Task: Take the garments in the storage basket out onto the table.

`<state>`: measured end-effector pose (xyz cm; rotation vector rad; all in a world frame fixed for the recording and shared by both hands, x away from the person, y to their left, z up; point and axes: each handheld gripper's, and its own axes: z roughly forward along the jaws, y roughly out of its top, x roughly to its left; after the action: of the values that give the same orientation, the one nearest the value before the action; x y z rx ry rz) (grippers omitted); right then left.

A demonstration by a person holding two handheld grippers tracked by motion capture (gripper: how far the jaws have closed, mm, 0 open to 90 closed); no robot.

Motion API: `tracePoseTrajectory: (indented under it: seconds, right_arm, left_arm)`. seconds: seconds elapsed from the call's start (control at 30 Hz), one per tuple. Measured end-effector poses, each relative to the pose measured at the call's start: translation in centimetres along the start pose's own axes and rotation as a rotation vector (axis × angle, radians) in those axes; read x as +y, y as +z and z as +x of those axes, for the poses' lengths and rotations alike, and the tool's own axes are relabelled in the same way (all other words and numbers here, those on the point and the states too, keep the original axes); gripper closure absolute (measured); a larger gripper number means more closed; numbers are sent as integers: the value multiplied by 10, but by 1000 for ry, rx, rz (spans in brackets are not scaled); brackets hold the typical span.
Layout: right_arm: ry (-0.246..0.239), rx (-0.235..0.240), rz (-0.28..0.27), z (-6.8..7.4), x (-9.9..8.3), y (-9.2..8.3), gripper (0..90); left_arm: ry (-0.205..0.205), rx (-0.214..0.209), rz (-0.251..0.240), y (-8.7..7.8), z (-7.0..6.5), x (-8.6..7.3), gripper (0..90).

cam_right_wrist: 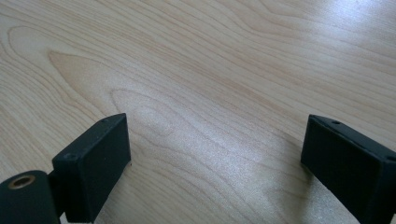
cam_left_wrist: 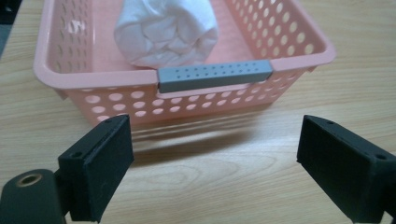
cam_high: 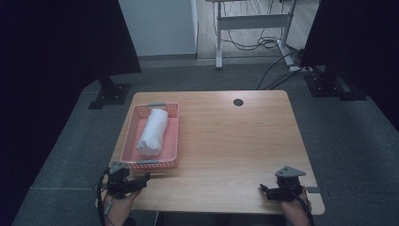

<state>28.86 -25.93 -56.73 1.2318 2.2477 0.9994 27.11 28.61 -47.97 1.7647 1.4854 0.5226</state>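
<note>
A: Where's the left gripper point(cam_left_wrist: 212, 154) sitting rn?

B: It's hovering at the near-left edge of the table point(cam_high: 235, 141), just in front of the pink basket point(cam_left_wrist: 60, 77); jaws are standing wide apart w/ nothing btwn them; they're gripping nothing.

A: Is it touching the basket?

B: No; in the left gripper view the jaws are pointing at the basket's near wall, right below the grey handle point(cam_left_wrist: 215, 74), w/ a strip of bare wood showing in between.

A: And what's lying in the basket?

B: A rolled white towel point(cam_high: 153, 132); it's lying lengthwise along the basket's floor, one rolled end facing the person, the other pointing twd the far wall; it's resting inside, approx. in the middle.

A: Where's the basket itself?

B: It's sitting on the left part of the table, long side running away from the person; a 2nd grey handle point(cam_high: 156, 105) is showing on the far rim.

A: Right gripper point(cam_right_wrist: 215, 154)?

B: It's resting by the near-right corner, well apart from the basket; jaws are also standing wide open, empty; its own view is looking along them at bare wood grain.

A: Hands?

B: Both are coming in from the bottom edge, each holding its gripper.
</note>
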Motion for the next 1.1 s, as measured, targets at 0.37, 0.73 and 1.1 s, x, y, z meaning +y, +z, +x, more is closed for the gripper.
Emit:
tracePoseTrajectory:
  seconds: [0.37,0.73,1.1]
  right_arm:
    - [-1,0,0,0,0,0,76]
    - [1,0,-1,0,0,0,76]
    - [1,0,-1,0,0,0,76]
  left_arm:
    - [11,4,-7,-7,1,10,95]
    - [71,58,31,-1,-3,22,27]
    - [78,70,20,7,-8,36,46]
